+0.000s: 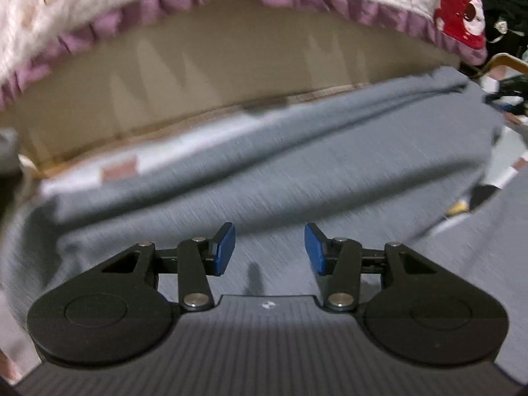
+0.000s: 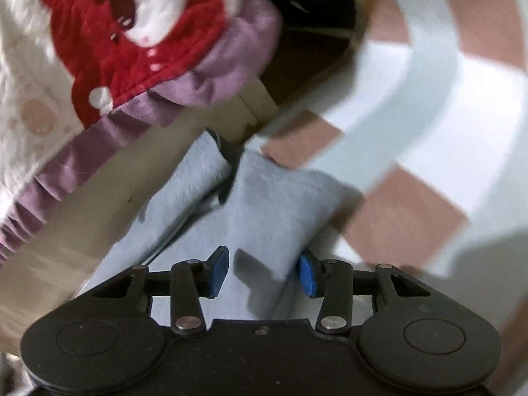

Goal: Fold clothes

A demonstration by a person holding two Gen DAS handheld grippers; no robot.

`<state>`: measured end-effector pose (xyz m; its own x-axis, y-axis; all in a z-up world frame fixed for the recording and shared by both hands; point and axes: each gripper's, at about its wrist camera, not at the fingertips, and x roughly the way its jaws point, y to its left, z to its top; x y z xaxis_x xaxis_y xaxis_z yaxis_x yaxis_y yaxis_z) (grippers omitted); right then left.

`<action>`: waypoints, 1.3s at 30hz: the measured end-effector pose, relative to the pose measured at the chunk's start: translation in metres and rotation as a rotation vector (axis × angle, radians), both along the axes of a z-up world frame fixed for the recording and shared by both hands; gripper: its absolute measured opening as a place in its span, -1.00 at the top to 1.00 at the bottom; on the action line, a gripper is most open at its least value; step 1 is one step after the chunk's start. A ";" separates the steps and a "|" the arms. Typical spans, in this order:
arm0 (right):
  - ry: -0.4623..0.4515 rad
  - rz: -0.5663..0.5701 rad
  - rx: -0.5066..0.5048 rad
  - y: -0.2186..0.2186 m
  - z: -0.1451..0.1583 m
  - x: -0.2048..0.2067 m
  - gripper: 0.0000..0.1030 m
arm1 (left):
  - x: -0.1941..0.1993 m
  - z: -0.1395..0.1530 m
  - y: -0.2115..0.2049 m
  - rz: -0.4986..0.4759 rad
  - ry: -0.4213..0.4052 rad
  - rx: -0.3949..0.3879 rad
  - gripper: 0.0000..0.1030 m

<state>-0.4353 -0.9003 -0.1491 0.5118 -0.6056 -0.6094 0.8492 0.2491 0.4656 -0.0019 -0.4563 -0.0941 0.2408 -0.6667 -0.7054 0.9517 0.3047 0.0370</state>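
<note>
A grey garment [image 1: 297,171] lies spread and creased across the surface in the left wrist view, with a long fold running from lower left to upper right. My left gripper [image 1: 270,250] hovers just over it, open, with nothing between its blue pads [image 1: 226,247]. In the right wrist view the same grey garment [image 2: 264,198] shows a folded end with two layers. My right gripper [image 2: 262,272] stands open over that end, and a raised fold of cloth sits between its blue pads [image 2: 219,269] without being pinched.
A white quilt with a purple frill [image 1: 297,0] and red cartoon patches [image 2: 132,33] hangs over a beige bed side [image 1: 214,76]. Beneath the garment is a white and pink checked sheet [image 2: 412,132]. Dark clutter [image 1: 508,16] sits at the far right.
</note>
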 end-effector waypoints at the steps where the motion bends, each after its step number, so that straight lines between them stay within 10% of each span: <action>1: 0.022 0.007 -0.043 -0.002 0.007 0.005 0.88 | -0.001 -0.003 0.002 -0.010 0.027 0.016 0.11; 8: 0.196 0.056 -0.308 -0.016 0.047 0.038 0.95 | -0.003 -0.013 0.021 -0.037 0.060 0.090 0.10; 27: 0.555 -0.088 -0.216 0.013 0.008 0.033 0.97 | 0.059 -0.026 0.068 0.288 0.068 0.261 -0.01; 30: 0.816 -0.109 -0.331 0.012 -0.004 0.045 0.97 | 0.068 -0.027 0.078 0.350 0.090 0.240 -0.09; 34: 0.938 -0.234 -0.312 0.006 0.000 0.037 0.86 | 0.072 -0.025 0.084 0.414 0.113 0.208 -0.14; 39: 0.665 -0.327 -0.213 0.013 0.027 -0.002 0.53 | 0.065 -0.002 0.088 0.436 -0.060 0.177 -0.10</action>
